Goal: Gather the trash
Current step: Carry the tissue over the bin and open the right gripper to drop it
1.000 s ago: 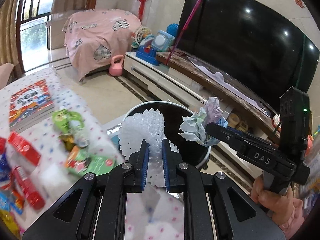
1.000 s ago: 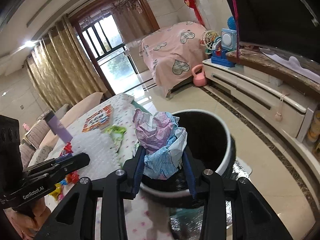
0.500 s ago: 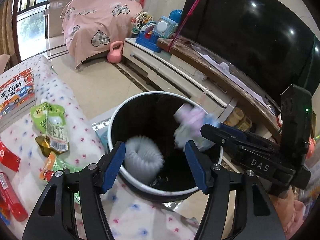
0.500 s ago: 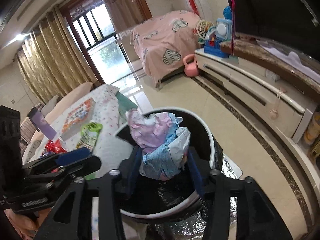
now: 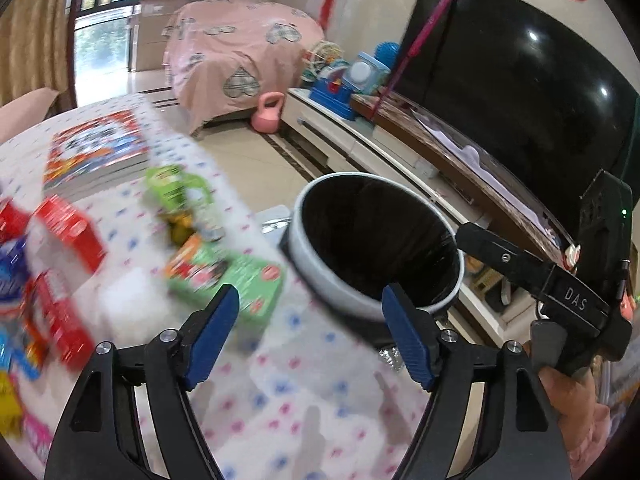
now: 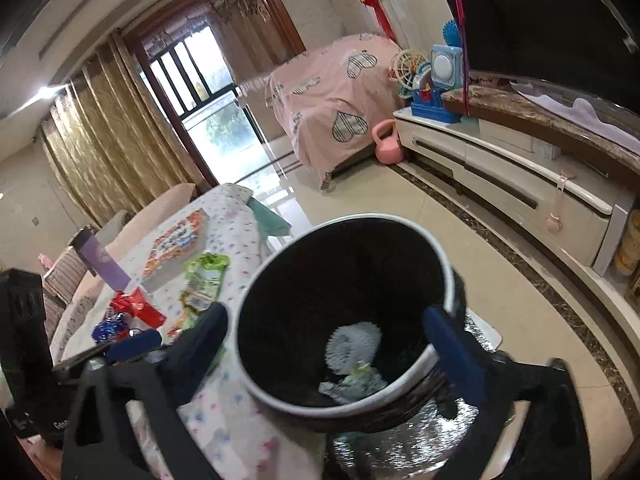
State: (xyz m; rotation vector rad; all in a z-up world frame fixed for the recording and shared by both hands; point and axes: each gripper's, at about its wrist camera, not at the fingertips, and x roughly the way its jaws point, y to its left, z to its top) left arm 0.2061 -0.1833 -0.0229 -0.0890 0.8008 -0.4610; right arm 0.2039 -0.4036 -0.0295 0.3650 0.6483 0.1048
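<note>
Now observed both grippers, left (image 5: 308, 332) and right (image 6: 332, 344), jaws opening and empty, above round black white-rimmed bin (image 6: 440, 256) containing crumpled paper (image 6: 352, 380).

trash (image 6: 352, 364) in bin (image 6: 440, 248), bin beside table (image 5: 304, 392)

bin (image 6: 448, 280): my glossy white plastic rim, matt black liner
tabletop (image 5: 304, 392): soft dotted cloth
floor (image 6: 400, 196): polished glossy tile
wrappers (image 5: 224, 276): shiny plastic film

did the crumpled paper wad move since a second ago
Yes. It was above the bin rim, between the right tool's pads; now it lies at the bin's bottom.
</note>
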